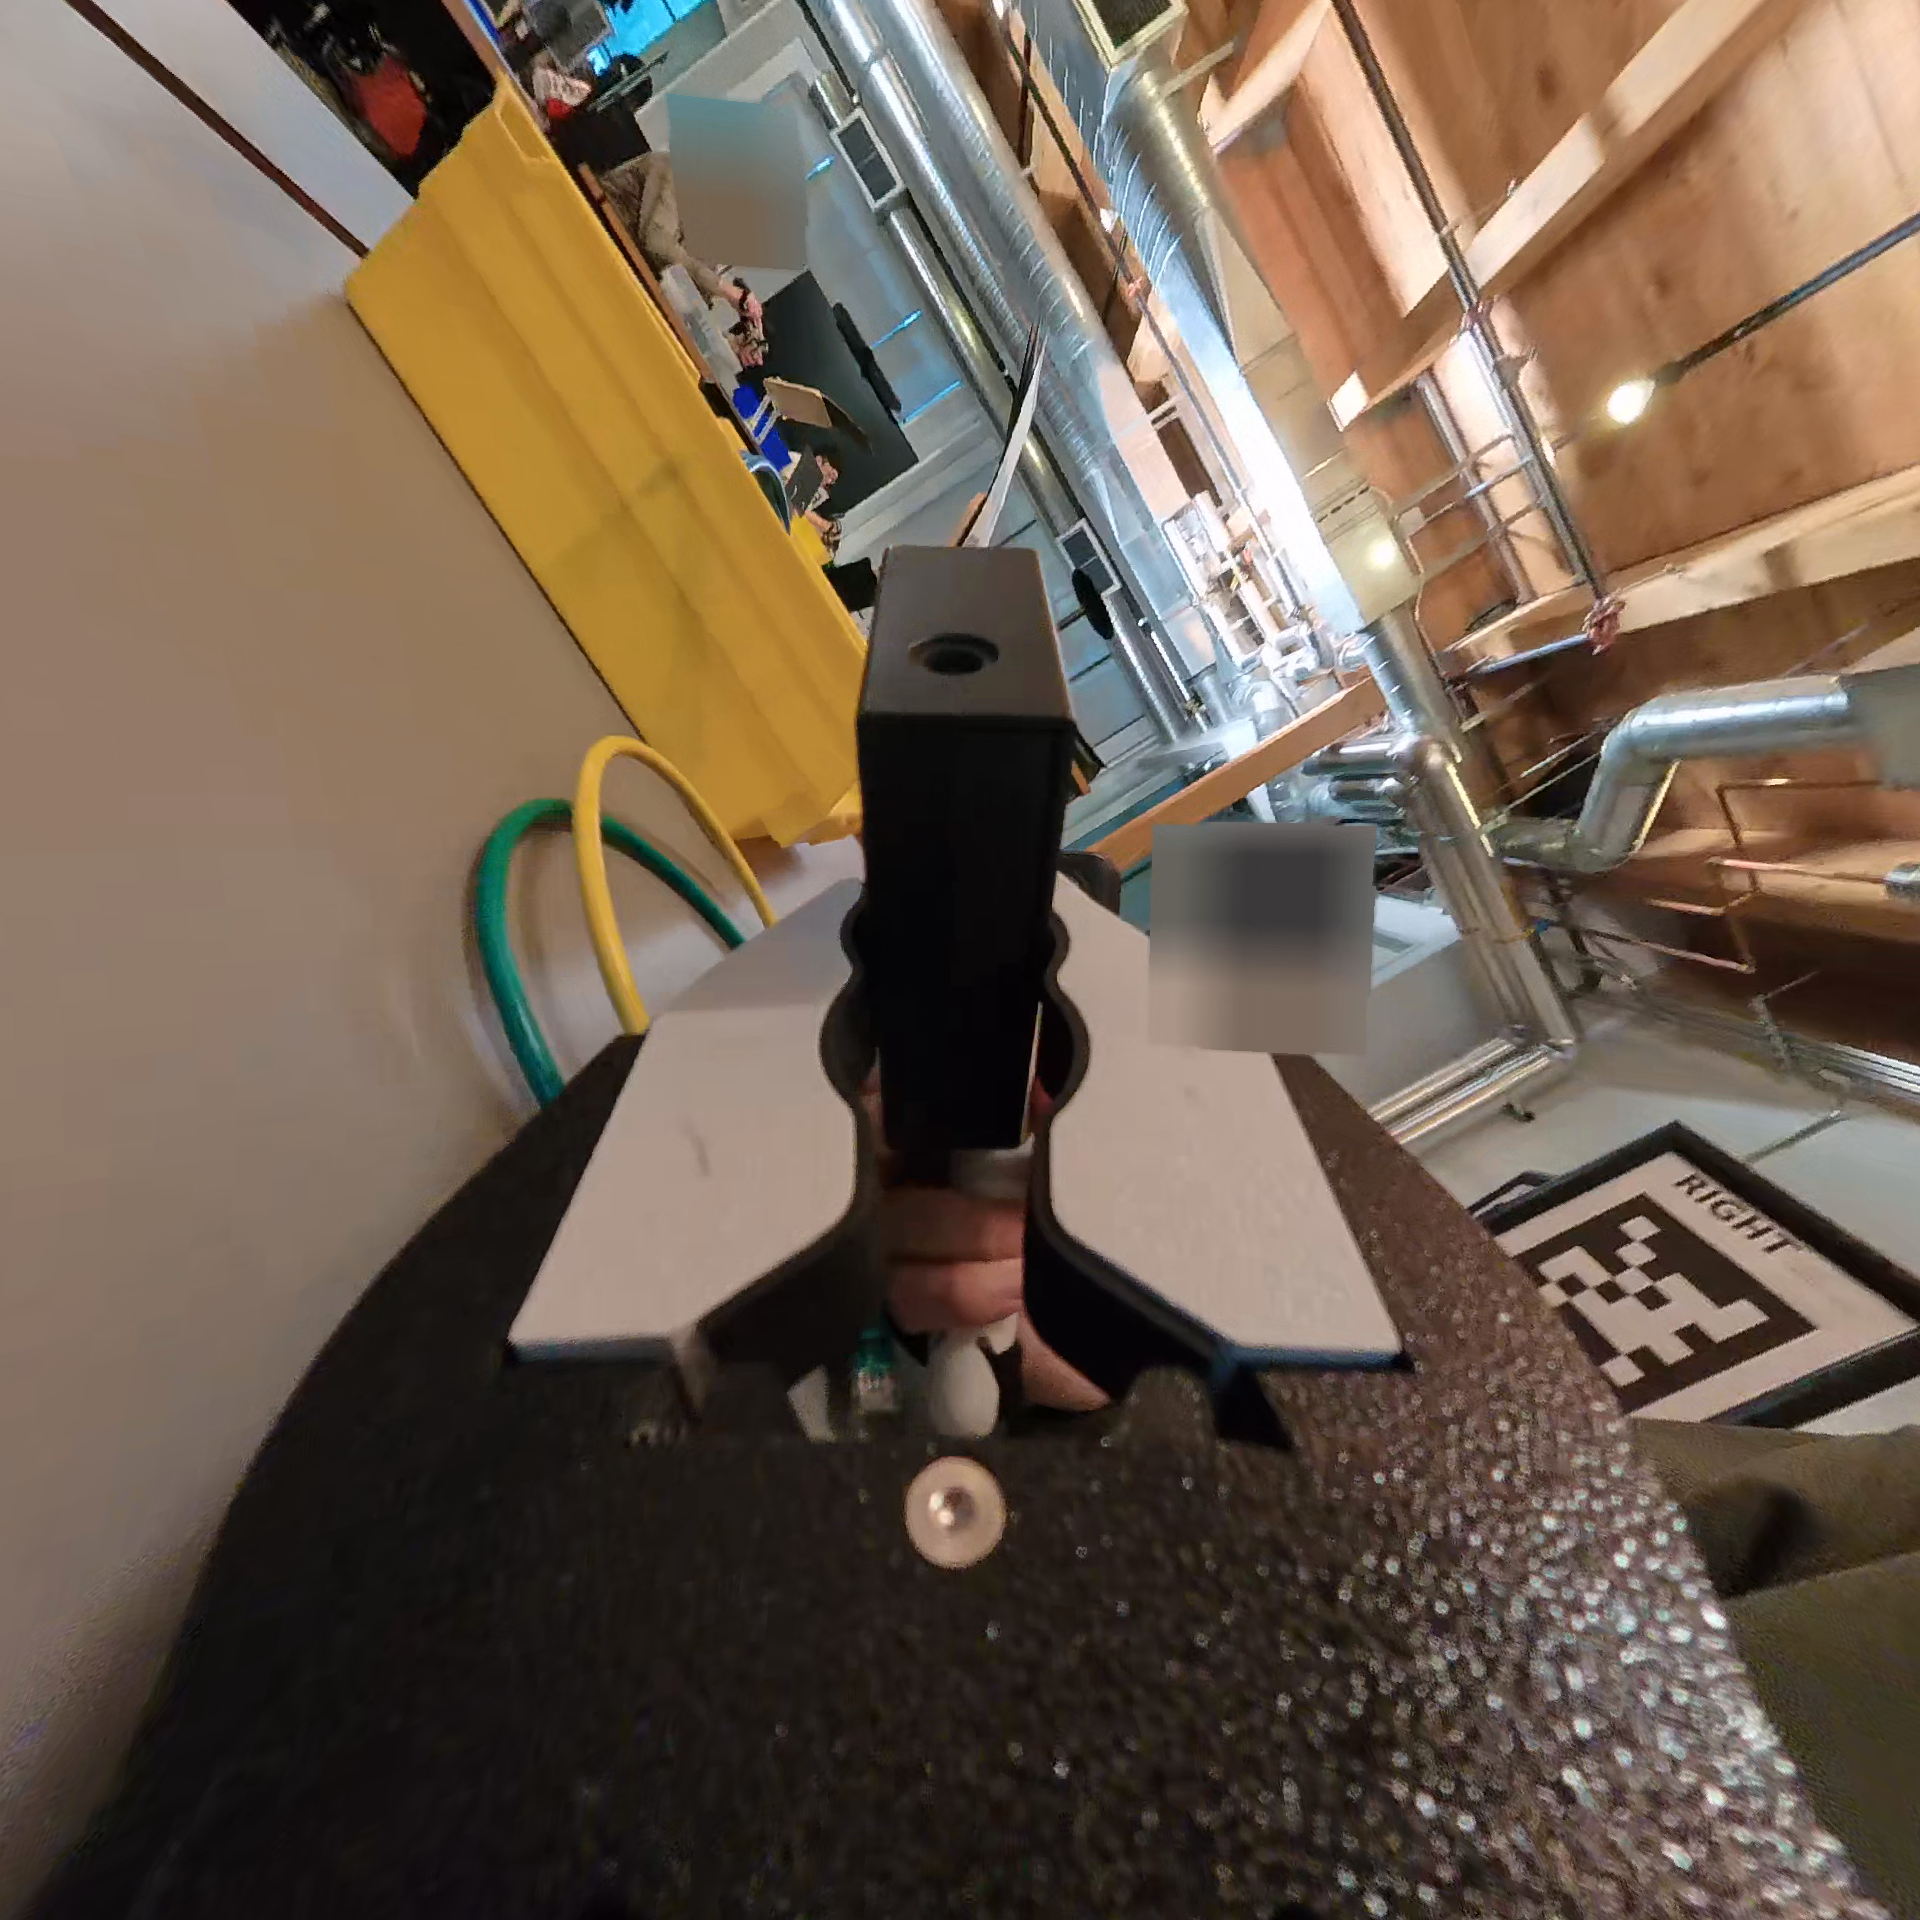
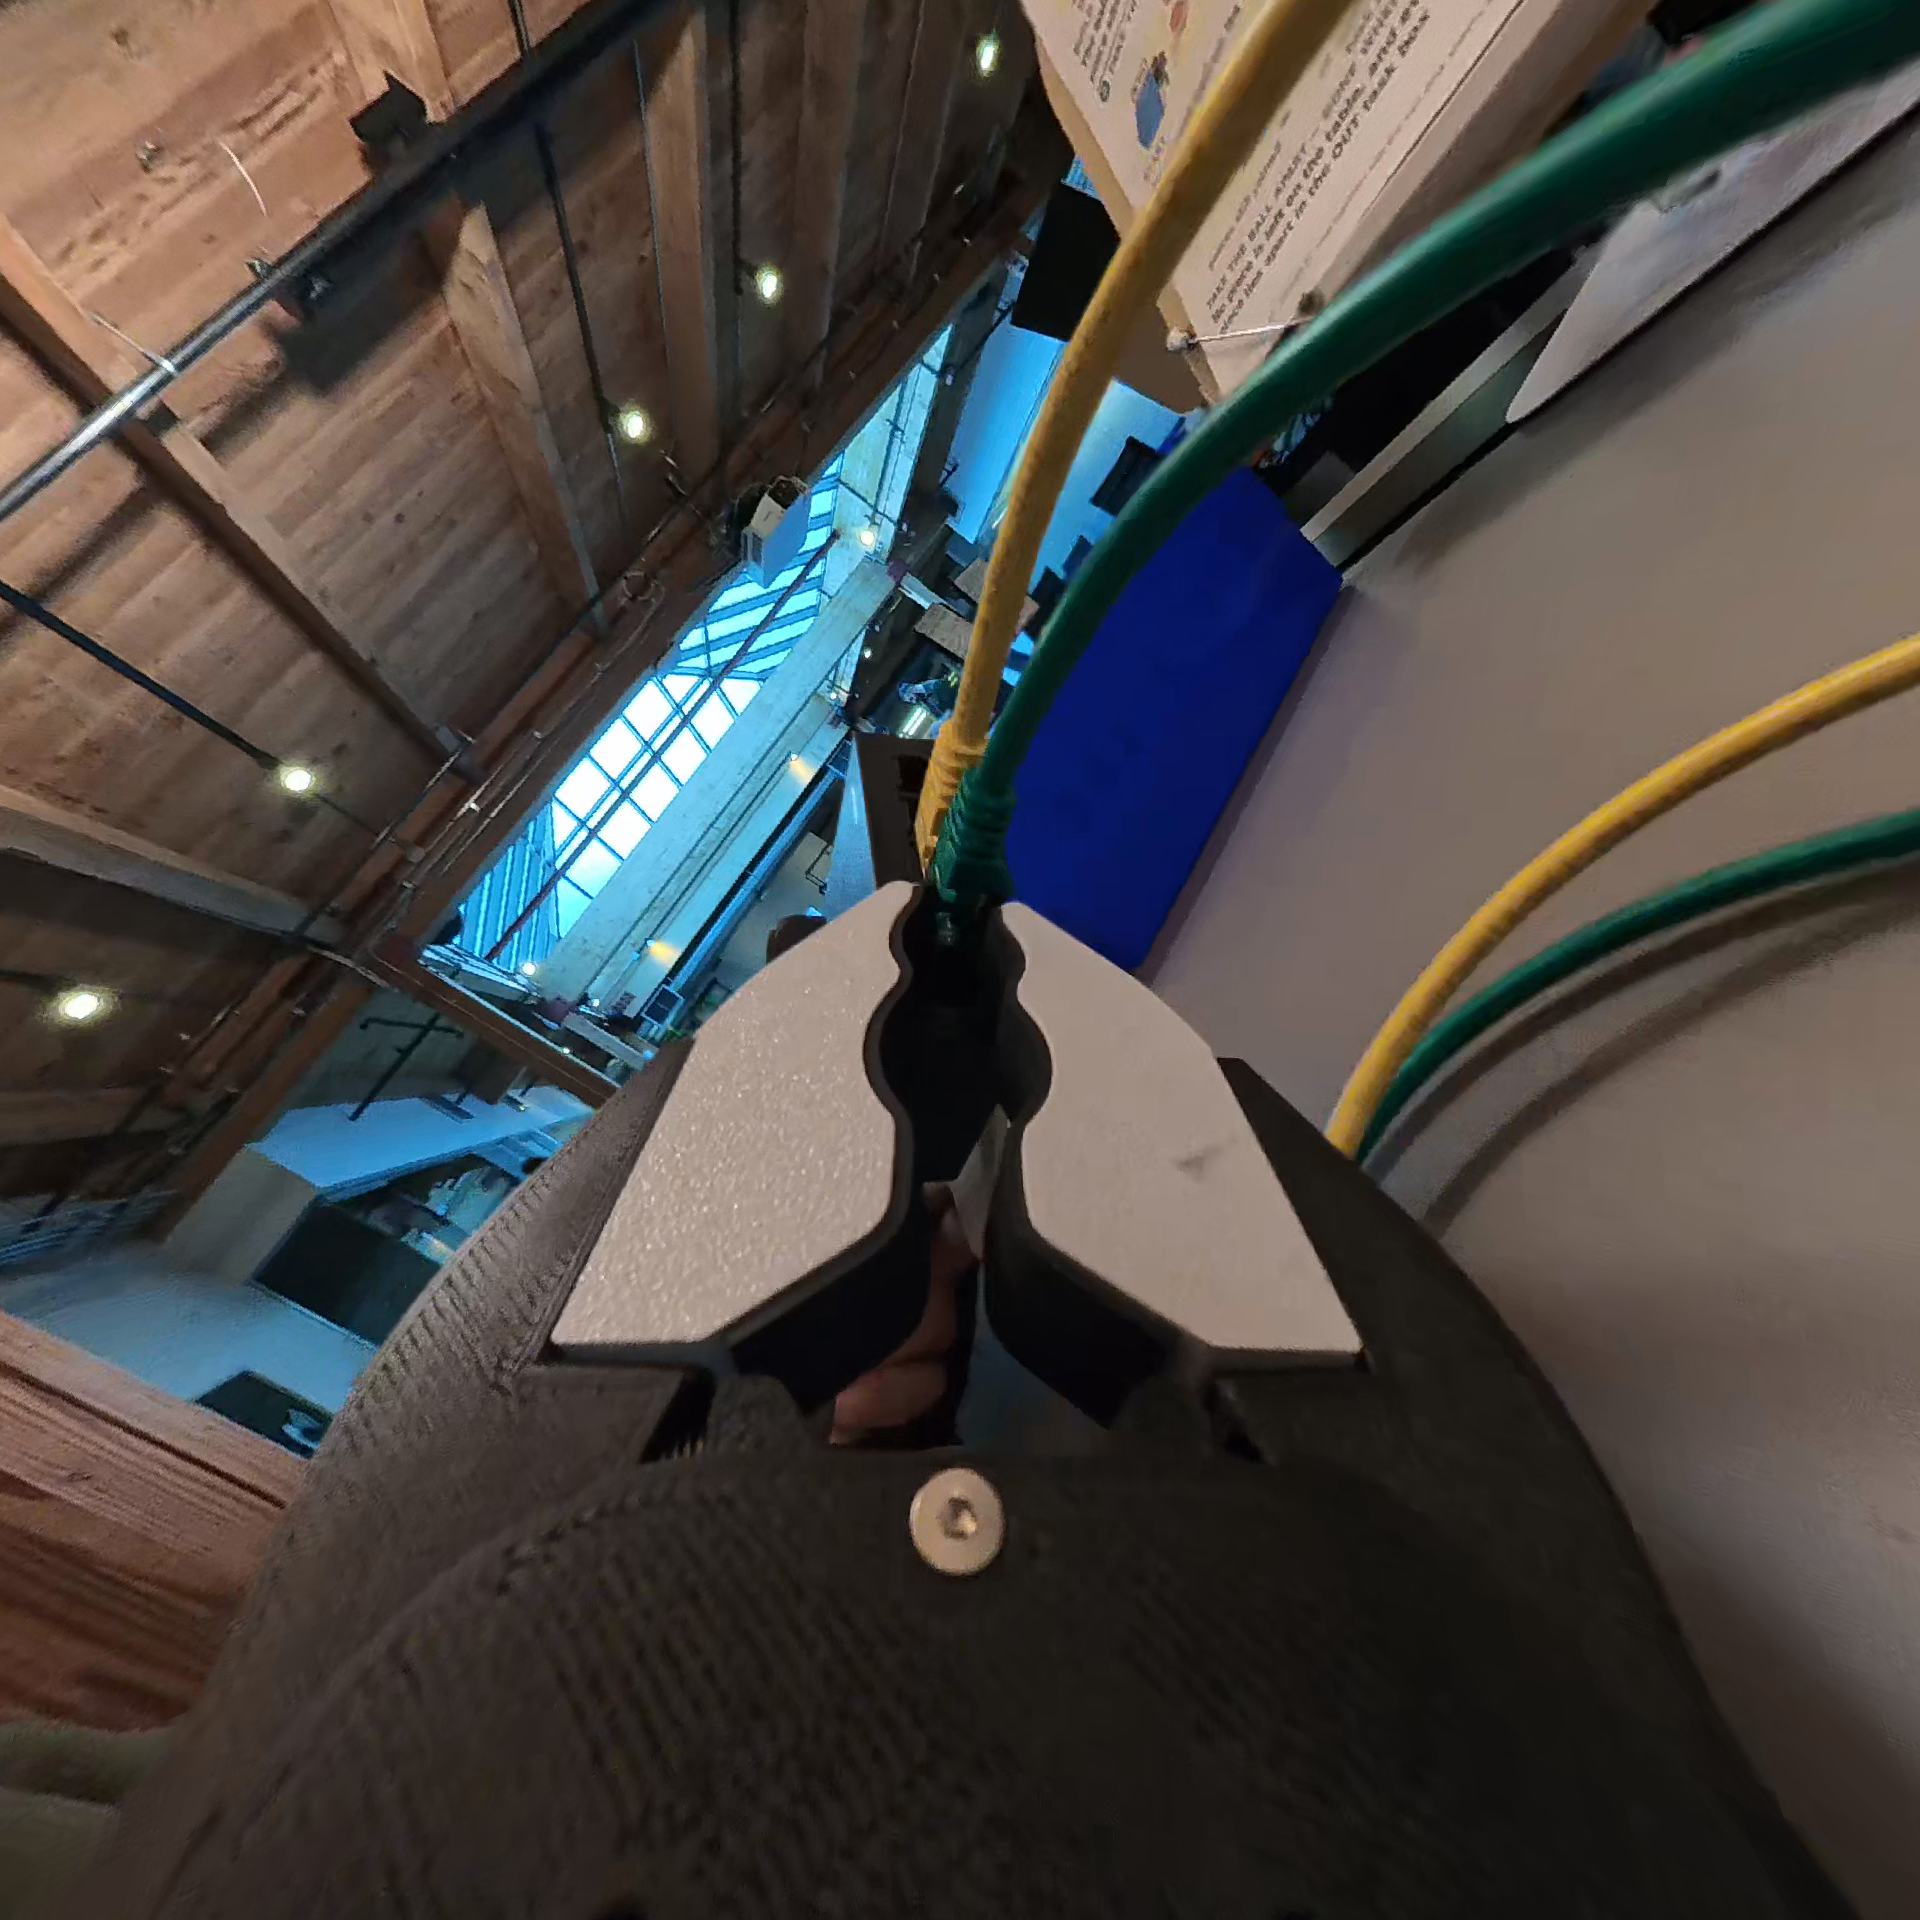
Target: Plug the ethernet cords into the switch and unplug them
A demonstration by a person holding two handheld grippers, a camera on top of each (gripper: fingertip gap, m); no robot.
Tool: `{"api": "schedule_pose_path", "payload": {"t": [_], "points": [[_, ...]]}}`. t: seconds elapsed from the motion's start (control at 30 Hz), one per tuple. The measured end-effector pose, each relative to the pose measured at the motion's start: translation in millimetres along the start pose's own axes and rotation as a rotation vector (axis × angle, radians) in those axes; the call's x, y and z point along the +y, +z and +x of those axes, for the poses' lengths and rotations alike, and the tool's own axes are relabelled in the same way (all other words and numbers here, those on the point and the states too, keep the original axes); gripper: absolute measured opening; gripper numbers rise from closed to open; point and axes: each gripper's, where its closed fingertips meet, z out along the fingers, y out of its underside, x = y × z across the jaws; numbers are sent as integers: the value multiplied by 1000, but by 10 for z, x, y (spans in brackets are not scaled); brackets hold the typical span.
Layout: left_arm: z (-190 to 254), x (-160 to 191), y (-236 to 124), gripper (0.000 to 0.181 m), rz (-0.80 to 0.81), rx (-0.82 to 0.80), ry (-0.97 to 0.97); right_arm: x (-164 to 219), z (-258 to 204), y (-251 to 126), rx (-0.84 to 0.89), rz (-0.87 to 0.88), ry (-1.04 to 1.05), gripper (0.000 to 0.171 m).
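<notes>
My left gripper (image 1: 961, 935) is shut on the black box-shaped switch (image 1: 961, 810) and holds it upright off the table. Loops of the green cord (image 1: 499, 935) and yellow cord (image 1: 597, 883) rise at its left. In the right wrist view my right gripper (image 2: 956, 920) is shut on the green cord's plug (image 2: 971, 842), right at the switch (image 2: 883, 810). The yellow cord's plug (image 2: 940, 790) sits beside it against the switch. I cannot tell how deep either plug sits in its port. Both cords (image 2: 1558, 883) curve back over the table.
A yellow bin (image 1: 582, 468) stands on the pale table (image 1: 208, 727) beyond the switch. A blue block (image 2: 1164, 717) and a printed sheet (image 2: 1299, 156) lie near the cords. The right gripper's marker tag (image 1: 977, 1278) shows low right. A hand's fingers (image 1: 956, 1278) show through the left jaws.
</notes>
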Motion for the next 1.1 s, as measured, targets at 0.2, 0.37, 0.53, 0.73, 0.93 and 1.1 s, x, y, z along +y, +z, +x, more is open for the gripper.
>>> {"api": "schedule_pose_path", "payload": {"t": [0.2,0.37,0.53,0.73,0.93,1.1], "points": [[-25,40,6,27,-17,5,-59,8,49,-19,3,5,22,9],[69,18,6,27,-44,44,-9,-42,-48,-7,-103,24,140,11],[72,32,-2,27,-44,82,-94,-37,3,13,-60,74,173,22],[92,41,15,27,-43,88,-92,-46,-61,-11,-86,60,141,13],[53,60,-4,27,-60,92,-96,3,-32,-8,-56,24,72,13],[93,23,4,28,-12,143,-171,-32,-83,3,-56,31,25,13]]}}
